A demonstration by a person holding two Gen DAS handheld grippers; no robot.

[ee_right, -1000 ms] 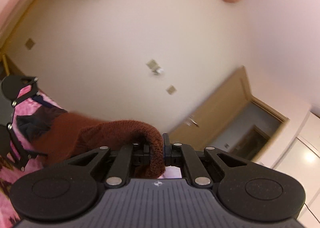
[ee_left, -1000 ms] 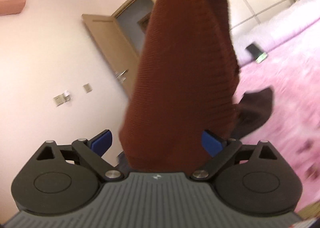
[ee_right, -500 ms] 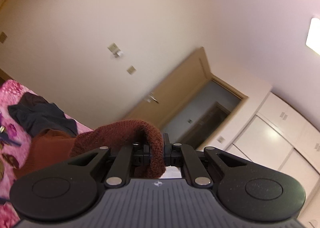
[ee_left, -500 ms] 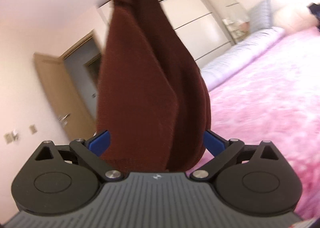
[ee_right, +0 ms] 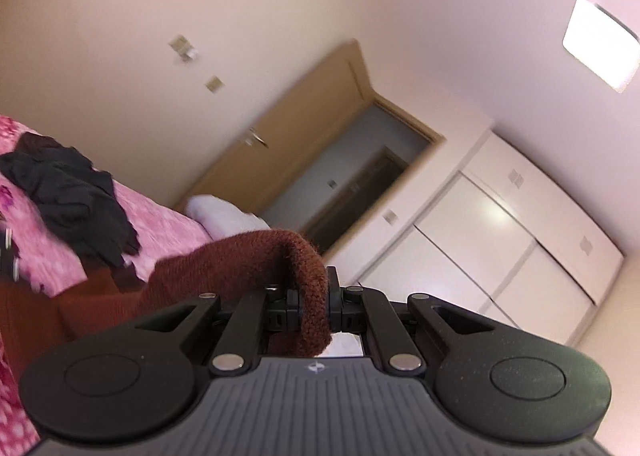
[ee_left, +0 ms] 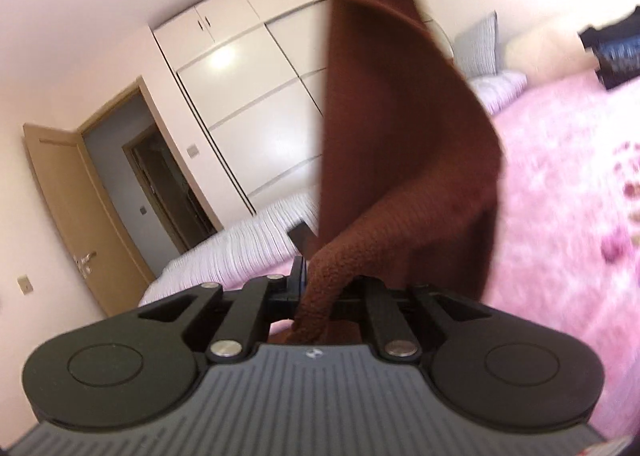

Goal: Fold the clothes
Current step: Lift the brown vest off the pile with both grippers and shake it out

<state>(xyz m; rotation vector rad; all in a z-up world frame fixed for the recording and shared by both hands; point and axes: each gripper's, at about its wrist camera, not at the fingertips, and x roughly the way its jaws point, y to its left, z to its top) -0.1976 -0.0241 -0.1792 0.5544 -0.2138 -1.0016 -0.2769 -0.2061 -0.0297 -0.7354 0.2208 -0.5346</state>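
In the left wrist view, the left gripper (ee_left: 318,288) is pinched tight on a rolled edge of the brown knit garment (ee_left: 404,127). One garment shows here. It rises from the closed jaws as a thick, nubby strand, then widens into a broad rust-brown sheet that climbs out of the top of the view, held up in the air over the pink bedspread (ee_left: 568,191). The knit is fuzzy near the jaws and blurred higher up. Behind it stands one white wardrobe (ee_left: 256,95) with sliding fronts and small upper cupboards, all shut, so its contents cannot be seen. One wooden door (ee_left: 76,211) stands open at the left. Two striped pillows (ee_left: 484,55) lie at the far end of the bed, and a dark object (ee_left: 612,51) at the right edge is too blurred to identify.

In the right wrist view, the right gripper (ee_right: 314,308) is clamped narrow on another part of the same garment (ee_right: 248,260). The ribbed brown cloth arches over the closed jaws, its end hanging down between them, and trails off to the lower left. One heap of black clothes (ee_right: 68,191) lies on the bedspread (ee_right: 160,232), apart from the brown knit. The wardrobe (ee_right: 496,232), the door (ee_right: 288,123) and one ceiling light (ee_right: 600,43) fill the rest of the view.
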